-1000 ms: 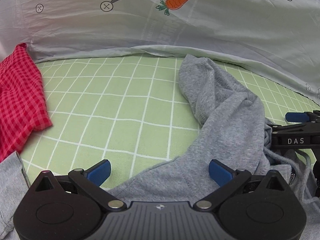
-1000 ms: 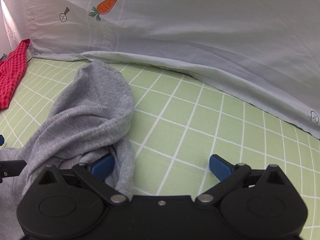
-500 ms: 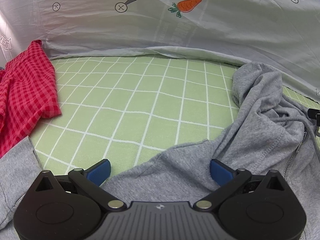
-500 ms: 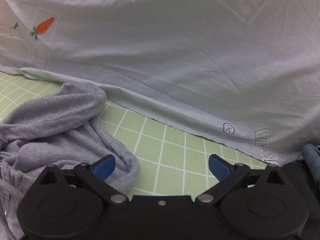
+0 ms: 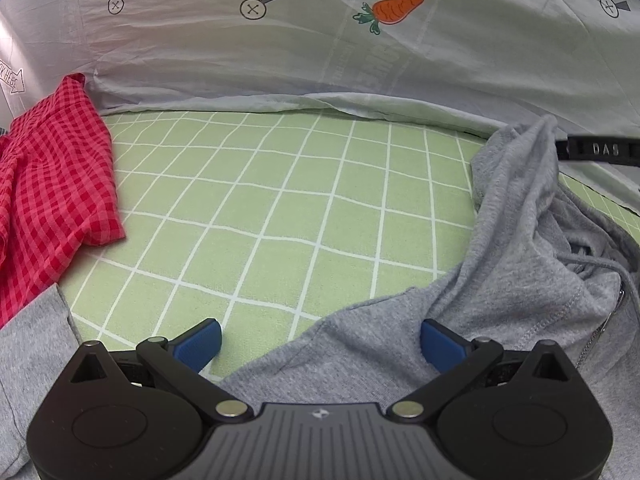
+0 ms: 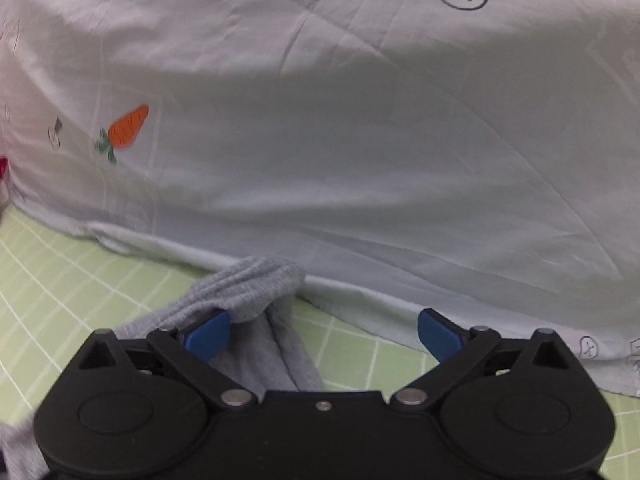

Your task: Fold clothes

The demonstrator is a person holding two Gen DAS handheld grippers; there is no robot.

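- Two hand-held grippers, left and right, both spread wide, gripping nothing.
- Grey hoodie lies rumpled: soft, floppy; pinch its sleeve cuff.

Both wrist views look low across the green sheet, sharing the hoodie.

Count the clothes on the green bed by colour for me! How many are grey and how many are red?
Grey: 2, the hoodie and another grey piece at the left edge.
Red checked: 1, the shirt.
Total: 3.
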